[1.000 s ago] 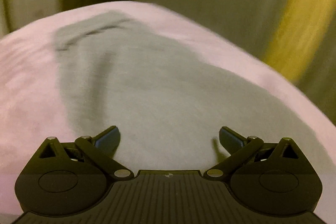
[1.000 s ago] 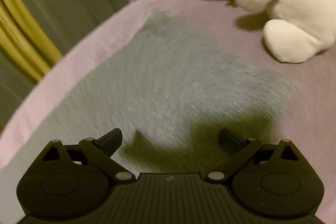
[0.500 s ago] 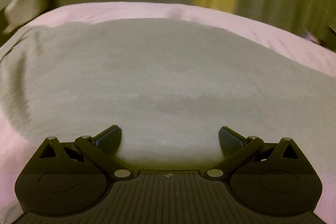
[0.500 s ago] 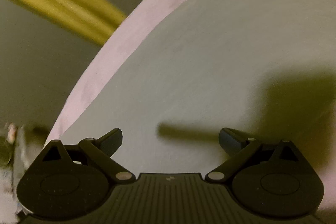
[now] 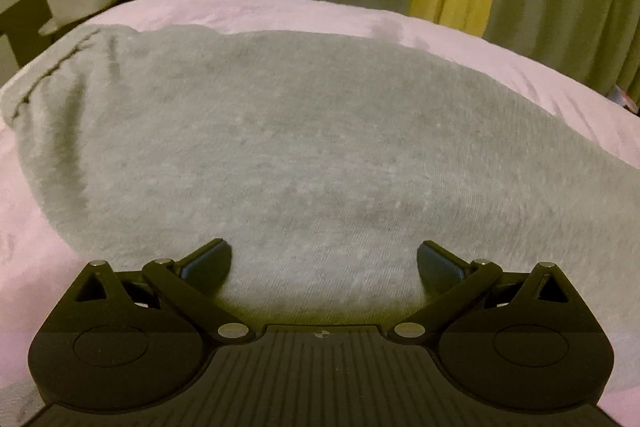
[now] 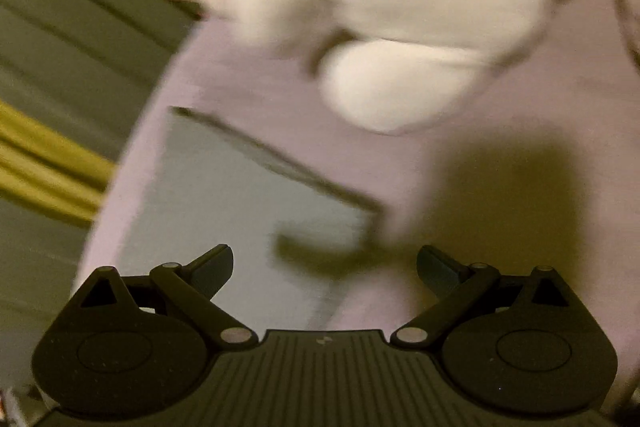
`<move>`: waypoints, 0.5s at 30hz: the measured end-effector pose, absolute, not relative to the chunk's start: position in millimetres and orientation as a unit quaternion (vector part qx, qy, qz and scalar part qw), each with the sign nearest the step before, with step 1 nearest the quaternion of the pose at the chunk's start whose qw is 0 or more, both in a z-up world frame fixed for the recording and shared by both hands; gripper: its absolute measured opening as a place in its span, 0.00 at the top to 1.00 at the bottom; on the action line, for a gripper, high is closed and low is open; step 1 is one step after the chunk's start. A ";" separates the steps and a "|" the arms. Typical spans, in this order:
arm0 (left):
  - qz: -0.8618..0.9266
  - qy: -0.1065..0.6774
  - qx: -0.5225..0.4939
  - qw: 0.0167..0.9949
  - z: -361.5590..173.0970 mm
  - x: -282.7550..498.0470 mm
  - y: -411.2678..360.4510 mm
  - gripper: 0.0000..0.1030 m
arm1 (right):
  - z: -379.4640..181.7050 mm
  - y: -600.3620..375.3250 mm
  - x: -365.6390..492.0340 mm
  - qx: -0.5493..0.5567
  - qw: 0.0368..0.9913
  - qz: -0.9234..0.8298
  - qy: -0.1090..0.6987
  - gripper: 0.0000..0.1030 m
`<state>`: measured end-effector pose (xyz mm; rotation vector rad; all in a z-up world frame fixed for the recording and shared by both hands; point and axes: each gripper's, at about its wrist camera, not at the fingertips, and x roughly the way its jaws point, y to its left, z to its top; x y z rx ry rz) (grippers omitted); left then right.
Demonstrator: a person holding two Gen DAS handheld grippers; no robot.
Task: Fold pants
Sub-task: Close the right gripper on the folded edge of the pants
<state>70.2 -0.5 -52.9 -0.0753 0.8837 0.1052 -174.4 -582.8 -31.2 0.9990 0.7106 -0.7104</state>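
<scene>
Pants (image 5: 304,147) lie flat on the pink bed (image 5: 280,13), long axis running left-right across your left gripper (image 5: 324,261); waistband far left. That gripper is spread, empty, at the near edge. Your right gripper (image 6: 324,263), also spread and empty, faces the pants' end, toy (image 6: 400,7) beyond. Left looks nearer.

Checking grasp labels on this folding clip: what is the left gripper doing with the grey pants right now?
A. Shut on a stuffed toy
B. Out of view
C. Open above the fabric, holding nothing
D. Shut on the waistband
C: the left gripper has its jaws spread wide over the grey pants, with nothing pinched between them.
</scene>
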 end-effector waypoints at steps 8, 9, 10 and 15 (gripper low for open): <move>0.131 0.394 -0.059 0.908 -28.0 64.0 32.5 0.00 | -46.6 -594.0 -207.9 0.504 0.775 -0.267 0.273 0.21; 0.139 0.391 -0.065 0.908 -26.5 63.3 38.3 0.00 | -46.2 -594.3 -207.0 0.509 0.775 -0.262 0.269 0.35; 0.146 0.388 -0.073 0.907 -25.6 62.8 43.6 0.00 | -46.0 -592.9 -203.7 0.515 0.774 -0.250 0.270 0.41; 0.163 0.396 -0.167 0.888 -34.9 62.7 73.4 0.00 | -45.7 -587.4 -195.2 0.512 0.771 -0.256 0.280 0.46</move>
